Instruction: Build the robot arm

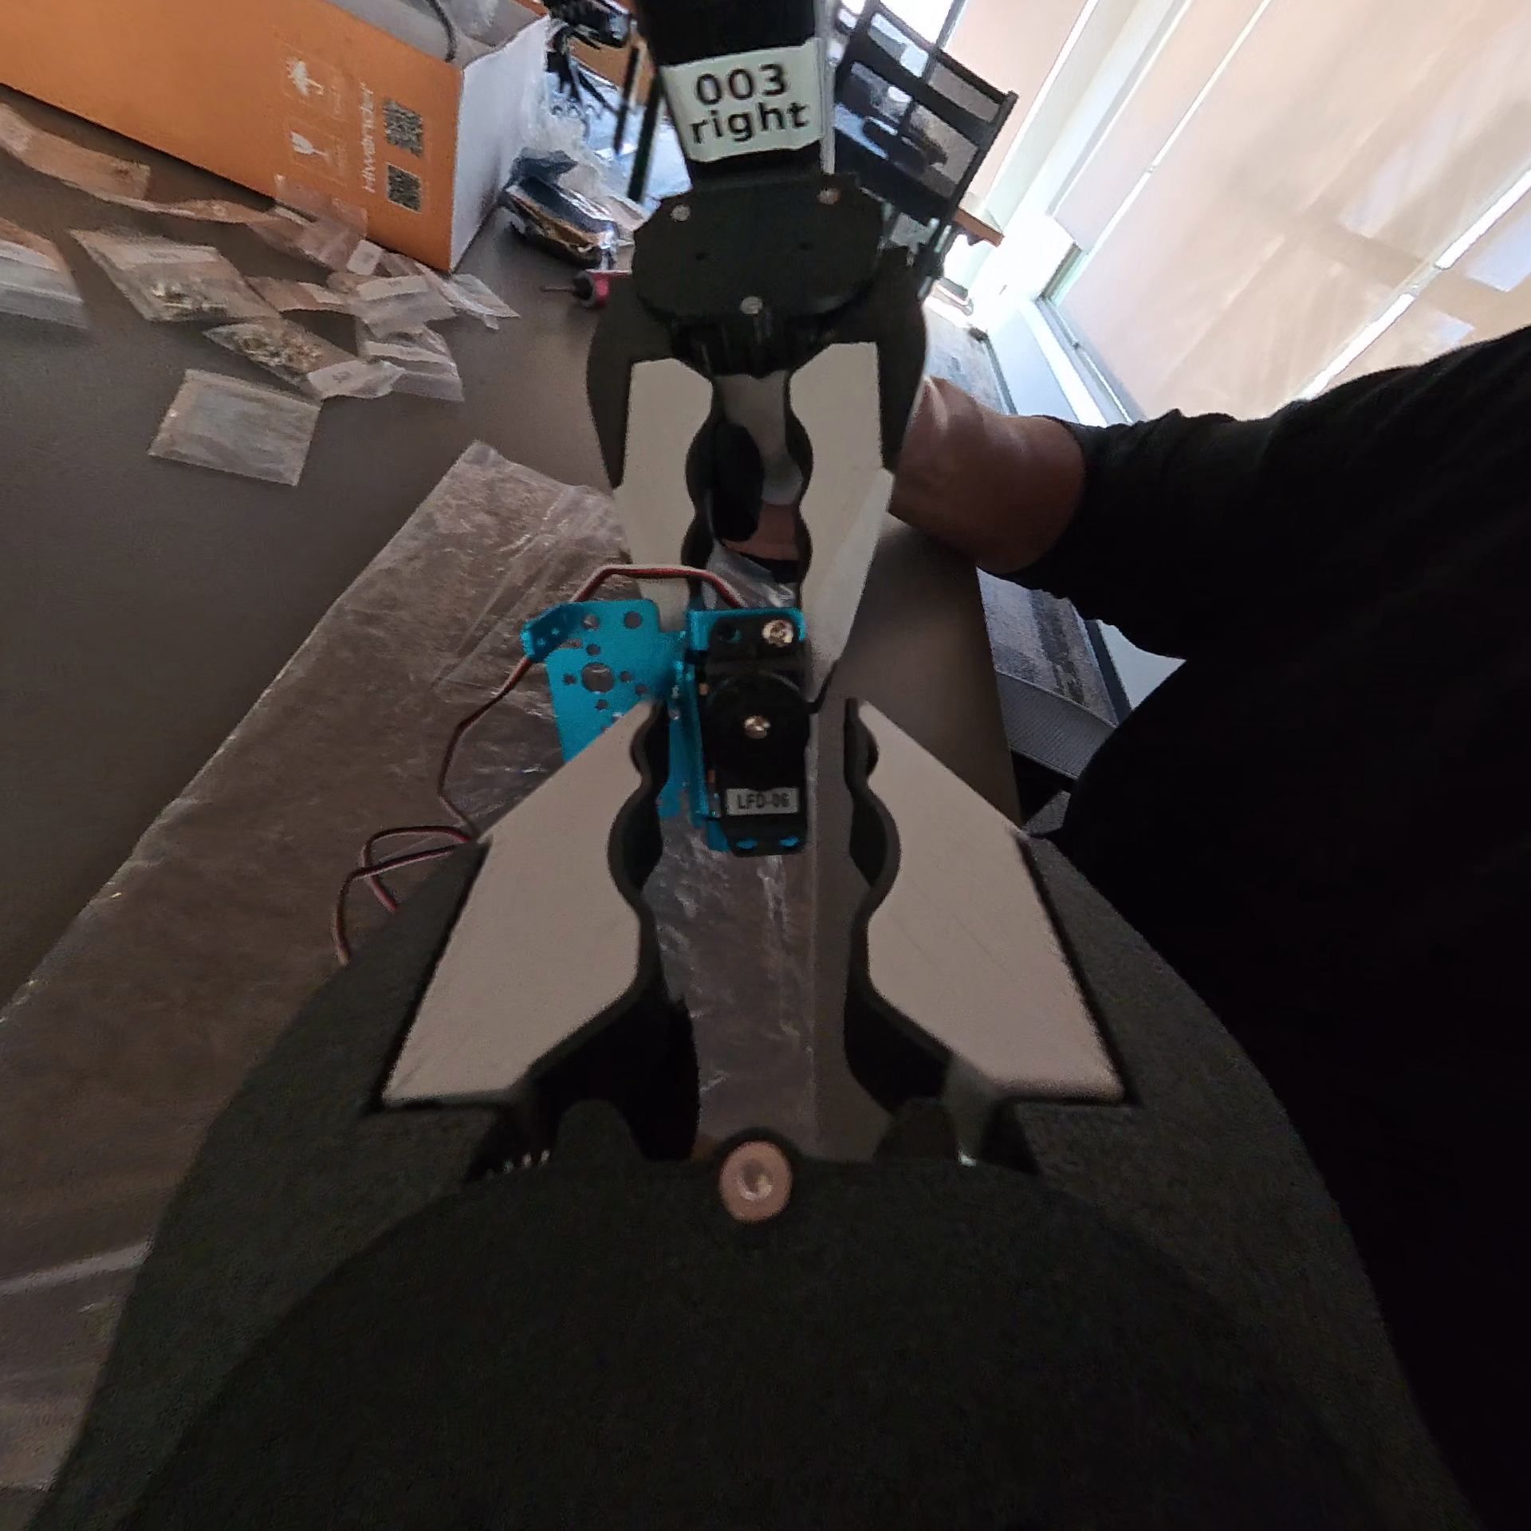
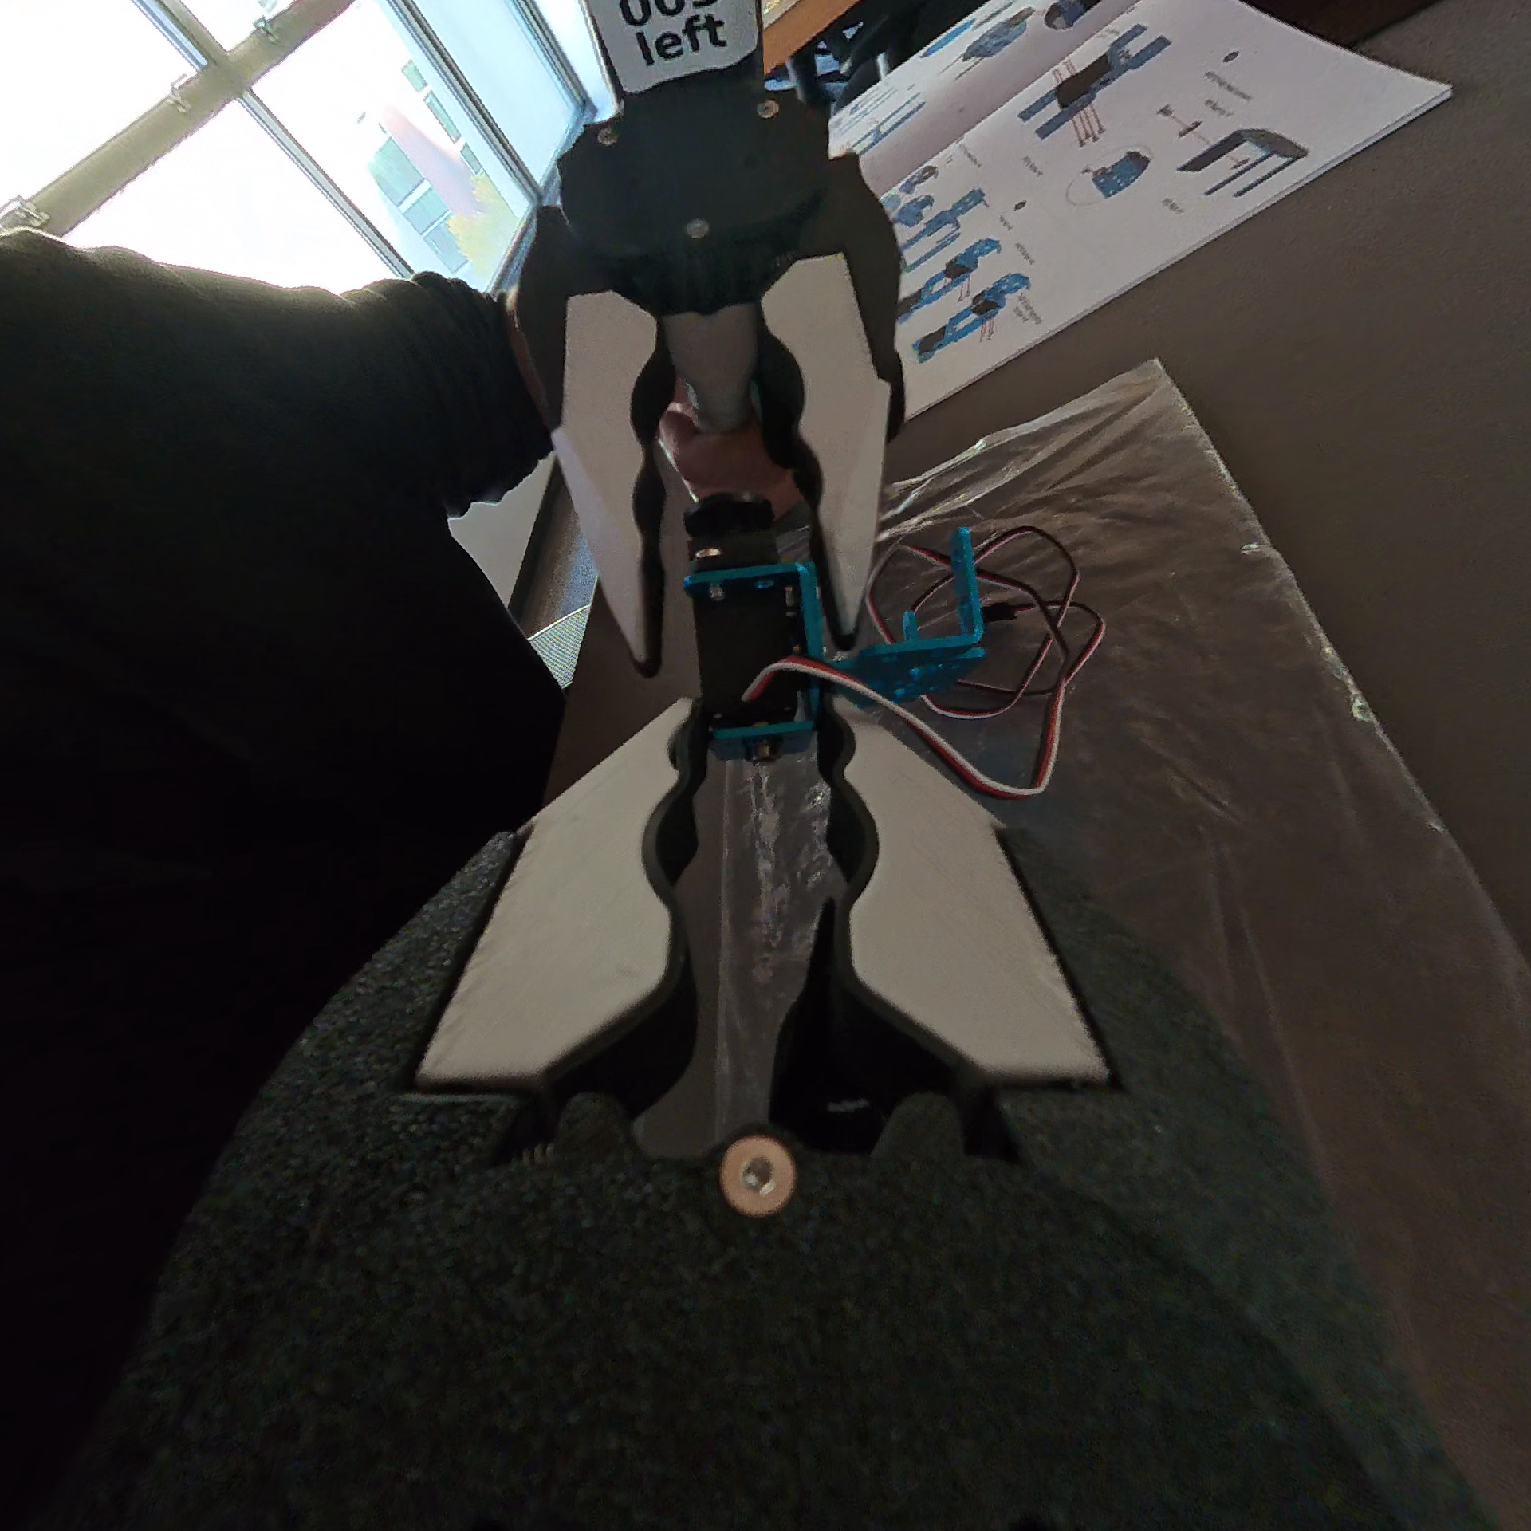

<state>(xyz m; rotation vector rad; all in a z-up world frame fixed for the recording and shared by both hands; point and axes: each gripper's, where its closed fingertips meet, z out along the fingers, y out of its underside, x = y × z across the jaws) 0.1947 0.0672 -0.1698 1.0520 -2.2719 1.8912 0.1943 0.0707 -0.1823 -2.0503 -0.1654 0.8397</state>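
A black servo (image 1: 754, 729) sits in a blue metal bracket (image 1: 596, 671), with a red, black and white wire (image 1: 447, 762) trailing onto a clear plastic sheet (image 1: 331, 746). My left gripper (image 1: 750, 708) is open around the servo's lower end. One fingertip touches the blue bracket and the other stands a little clear. My right gripper (image 2: 762, 712) faces it and is shut on the opposite end of the servo (image 2: 737, 654) and its bracket (image 2: 911, 663). Each gripper also shows in the other's view: the right one (image 1: 746, 621) and the left one (image 2: 741, 654).
An orange and white cardboard box (image 1: 248, 99) and several small clear bags of hardware (image 1: 248, 331) lie on the brown table. A printed sheet with blue drawings (image 2: 1118, 166) lies beyond the plastic sheet (image 2: 1160, 663). A person's dark sleeves (image 1: 1243, 580) (image 2: 248, 414) run along the table edge by the windows. Less than 4 cm separates the two grippers' tips.
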